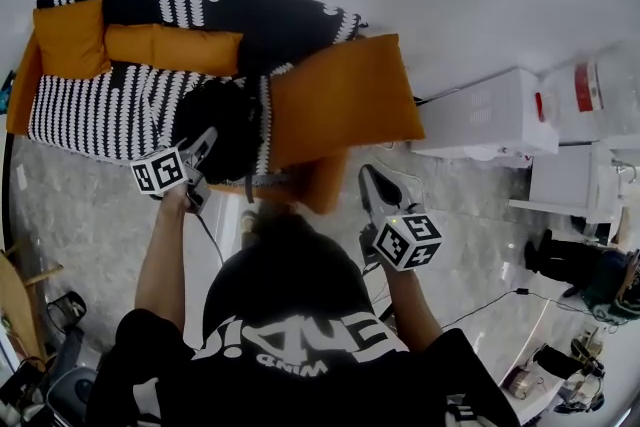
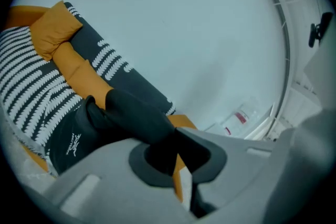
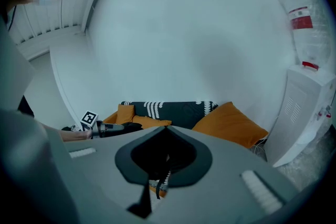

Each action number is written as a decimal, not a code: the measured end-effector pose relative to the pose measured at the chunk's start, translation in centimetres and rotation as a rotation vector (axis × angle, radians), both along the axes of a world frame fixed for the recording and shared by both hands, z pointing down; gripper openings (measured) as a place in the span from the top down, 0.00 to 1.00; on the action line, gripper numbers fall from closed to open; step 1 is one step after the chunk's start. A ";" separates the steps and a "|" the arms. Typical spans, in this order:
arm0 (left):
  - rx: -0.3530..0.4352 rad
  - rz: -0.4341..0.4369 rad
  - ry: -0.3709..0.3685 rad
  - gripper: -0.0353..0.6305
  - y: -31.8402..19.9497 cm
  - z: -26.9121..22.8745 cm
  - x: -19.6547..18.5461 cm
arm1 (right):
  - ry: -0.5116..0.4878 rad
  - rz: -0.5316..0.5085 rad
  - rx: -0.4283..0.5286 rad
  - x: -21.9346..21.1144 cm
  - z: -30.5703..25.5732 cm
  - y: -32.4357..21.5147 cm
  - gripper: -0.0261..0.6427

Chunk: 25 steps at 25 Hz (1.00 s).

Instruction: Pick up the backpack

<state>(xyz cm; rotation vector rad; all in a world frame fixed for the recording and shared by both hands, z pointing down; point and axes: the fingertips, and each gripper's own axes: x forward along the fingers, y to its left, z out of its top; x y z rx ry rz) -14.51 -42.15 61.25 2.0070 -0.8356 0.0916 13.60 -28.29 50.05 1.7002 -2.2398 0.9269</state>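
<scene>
At the upper left of the head view is the sofa with the black-and-white striped cover. It carries a small square orange cushion and a long orange bolster along its back.

The soft black backpack lies on the seat at the sofa's right end, left of frame centre. Your left gripper is at the backpack's lower-left edge, against it. In the left gripper view, the jaws are clamped on a black strap of the backpack. The strap runs from the pack body at the lower left diagonally down to the jaws at lower centre. The body's own long axis cannot be made out.

A large orange cushion leans just right of the backpack, between it and your right gripper. That gripper hangs over the grey marbled floor right of centre, with its jaws closed together and empty, apart from the backpack. A white cabinet stands at the right.
</scene>
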 end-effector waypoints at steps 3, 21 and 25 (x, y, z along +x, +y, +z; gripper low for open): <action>0.024 -0.034 0.023 0.93 0.1 -2.2 -0.5 | 0.004 -0.007 0.003 0.1 -0.2 -0.3 0.96; 0.175 -0.026 -0.043 0.94 9.5 -12.1 3.0 | -0.037 -0.129 0.052 0.1 -1.3 -1.7 0.96; 0.182 -0.077 -0.060 0.94 11.9 -13.4 3.3 | -0.063 -0.204 0.036 0.0 -0.2 -2.0 0.96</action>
